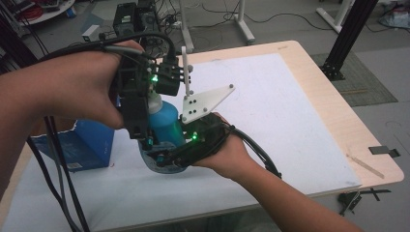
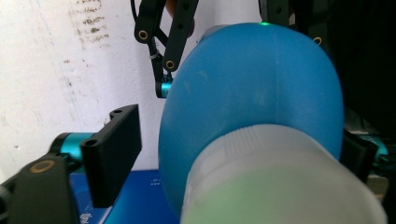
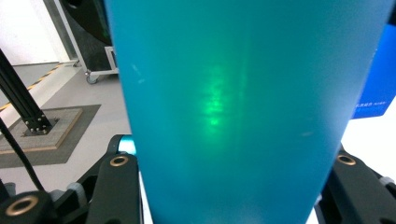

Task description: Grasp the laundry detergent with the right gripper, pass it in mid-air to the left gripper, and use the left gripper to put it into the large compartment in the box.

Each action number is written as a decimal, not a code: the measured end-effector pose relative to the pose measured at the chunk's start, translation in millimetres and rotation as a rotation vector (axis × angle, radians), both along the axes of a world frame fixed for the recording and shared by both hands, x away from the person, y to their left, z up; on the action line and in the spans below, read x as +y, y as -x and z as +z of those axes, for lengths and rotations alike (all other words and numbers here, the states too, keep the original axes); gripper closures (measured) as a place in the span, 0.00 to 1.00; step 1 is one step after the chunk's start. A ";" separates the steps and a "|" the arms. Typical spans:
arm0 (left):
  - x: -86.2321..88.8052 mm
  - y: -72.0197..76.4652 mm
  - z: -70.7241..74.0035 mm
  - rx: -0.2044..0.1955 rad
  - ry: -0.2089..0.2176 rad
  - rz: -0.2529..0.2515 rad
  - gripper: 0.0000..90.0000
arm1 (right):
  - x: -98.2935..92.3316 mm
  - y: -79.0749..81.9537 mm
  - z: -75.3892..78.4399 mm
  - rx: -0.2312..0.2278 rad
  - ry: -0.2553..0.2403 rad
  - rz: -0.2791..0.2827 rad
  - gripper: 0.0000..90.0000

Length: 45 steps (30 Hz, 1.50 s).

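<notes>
A blue bottle (image 1: 164, 121) with a white cap (image 1: 153, 100) is held above the white sheet, between both hands. My right gripper (image 1: 167, 152) comes in from below and is shut on the bottle's body, which spans the right gripper view (image 3: 233, 116) between the black jaws (image 3: 233, 186). My left gripper (image 1: 150, 104) reaches in from the upper left, with its jaws on either side of the cap end. In the left gripper view the cap (image 2: 275, 177) and blue shoulder (image 2: 252, 84) sit between the jaws, and the left pad (image 2: 116, 149) stands clear of them.
A blue box (image 1: 82, 145) lies on the white sheet (image 1: 270, 121) at the left, close under the hands. The wooden table edge (image 1: 338, 121) runs along the right. Cables trail off the left side, and stands and a black frame stand on the floor beyond.
</notes>
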State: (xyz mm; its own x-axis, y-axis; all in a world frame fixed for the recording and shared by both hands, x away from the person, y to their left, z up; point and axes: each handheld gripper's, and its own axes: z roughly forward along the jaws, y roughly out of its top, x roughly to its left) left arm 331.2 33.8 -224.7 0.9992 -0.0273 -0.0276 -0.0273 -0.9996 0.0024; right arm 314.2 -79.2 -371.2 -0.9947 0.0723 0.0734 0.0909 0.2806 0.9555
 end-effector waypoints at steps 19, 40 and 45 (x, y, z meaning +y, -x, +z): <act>-0.9 0.0 -0.9 -0.007 -0.007 0.019 0.29 | -1.0 -1.5 -0.1 0.001 0.000 0.001 0.52; -2.3 3.0 0.6 0.001 0.005 0.022 0.41 | -0.4 -1.7 0.0 0.003 -0.009 -0.002 0.52; -2.3 4.5 2.0 -0.001 0.006 0.017 0.41 | -0.6 -1.9 0.1 -0.003 -0.016 0.003 0.52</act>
State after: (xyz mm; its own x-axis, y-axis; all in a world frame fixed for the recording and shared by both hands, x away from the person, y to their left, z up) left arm 326.6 31.5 -222.7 0.9996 -0.0105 -0.0264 -0.0103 -0.9999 0.0080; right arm 316.0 -79.8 -371.1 -0.9951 0.0681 0.0719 0.0875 0.2652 0.9602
